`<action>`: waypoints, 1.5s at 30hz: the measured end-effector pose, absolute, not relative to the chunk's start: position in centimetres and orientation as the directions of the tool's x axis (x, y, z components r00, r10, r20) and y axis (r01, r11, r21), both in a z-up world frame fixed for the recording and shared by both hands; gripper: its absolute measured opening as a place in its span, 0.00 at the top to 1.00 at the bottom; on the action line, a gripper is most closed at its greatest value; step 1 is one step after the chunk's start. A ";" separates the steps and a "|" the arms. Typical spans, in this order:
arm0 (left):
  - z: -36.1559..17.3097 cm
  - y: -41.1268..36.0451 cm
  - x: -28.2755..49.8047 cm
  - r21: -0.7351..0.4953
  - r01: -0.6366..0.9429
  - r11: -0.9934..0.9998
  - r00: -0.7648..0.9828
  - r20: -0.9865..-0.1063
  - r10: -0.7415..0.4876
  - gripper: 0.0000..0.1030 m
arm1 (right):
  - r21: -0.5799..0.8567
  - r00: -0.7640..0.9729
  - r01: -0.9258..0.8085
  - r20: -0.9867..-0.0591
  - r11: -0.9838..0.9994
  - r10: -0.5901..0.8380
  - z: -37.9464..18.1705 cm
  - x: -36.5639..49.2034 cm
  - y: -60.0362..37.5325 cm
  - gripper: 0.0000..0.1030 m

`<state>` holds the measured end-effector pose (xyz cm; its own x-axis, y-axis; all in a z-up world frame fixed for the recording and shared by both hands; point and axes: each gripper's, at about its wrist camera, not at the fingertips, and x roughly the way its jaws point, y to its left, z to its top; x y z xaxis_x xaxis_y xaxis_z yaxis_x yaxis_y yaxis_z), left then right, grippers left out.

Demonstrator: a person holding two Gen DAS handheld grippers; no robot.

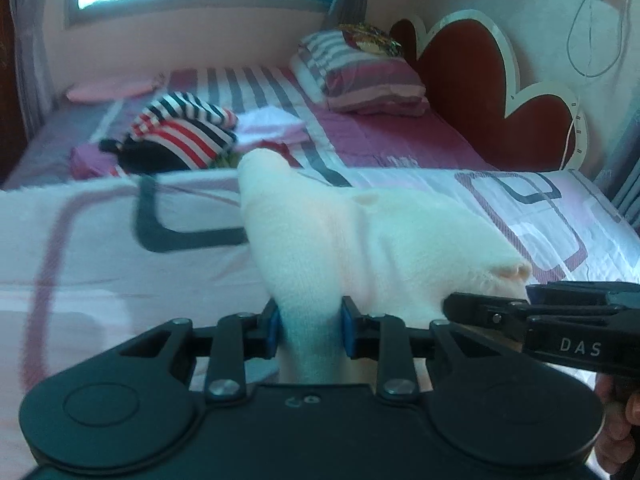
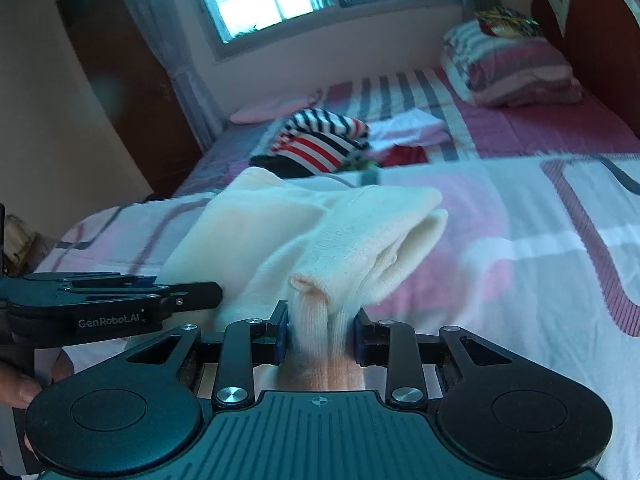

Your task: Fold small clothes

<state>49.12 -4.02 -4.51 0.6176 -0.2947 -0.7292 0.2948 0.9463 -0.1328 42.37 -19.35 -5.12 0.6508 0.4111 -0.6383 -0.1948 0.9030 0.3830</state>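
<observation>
A white knit garment (image 1: pixel 360 232) lies bunched on the pink-and-white patterned blanket (image 1: pixel 100 248). My left gripper (image 1: pixel 309 326) is shut on one end of it, cloth pinched between the blue pads. My right gripper (image 2: pixel 322 332) is shut on the other end of the white garment (image 2: pixel 352 240), whose ribbed cuff folds over ahead of the fingers. Each gripper shows in the other's view: the right gripper (image 1: pixel 452 304) at the right edge, the left gripper (image 2: pixel 218 290) at the left edge. They are close together, side by side.
A pile of clothes with a red, white and black striped piece (image 1: pixel 188 132) and folded pink cloths (image 1: pixel 272 124) lies further up the bed. Striped pillows (image 1: pixel 360 76) rest against the red heart-shaped headboard (image 1: pixel 480 92). A dark wardrobe (image 2: pixel 120 80) stands at left.
</observation>
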 end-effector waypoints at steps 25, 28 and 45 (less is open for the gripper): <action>-6.1 19.9 40.7 -0.024 0.131 0.991 0.621 -0.777 -0.100 0.66 | 0.536 0.507 -0.327 -0.595 0.778 0.623 -9.8 39.3 6.9 0.71; -6.4 20.9 40.7 -0.033 0.151 0.988 0.621 -0.775 -0.121 0.55 | 0.569 0.540 -0.212 -0.609 0.795 0.581 -11.1 38.9 5.9 0.71; -6.7 25.1 36.0 -0.116 0.101 0.988 0.626 -0.764 -0.154 0.40 | 0.498 0.591 -0.138 -0.652 0.856 0.475 -9.9 35.7 4.8 0.71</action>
<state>35.99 25.13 -6.65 0.6259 -0.1542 -0.7645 0.1012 0.9880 -0.1164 35.67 4.79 -9.88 0.5914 0.4749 -0.6517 -0.1383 0.8560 0.4982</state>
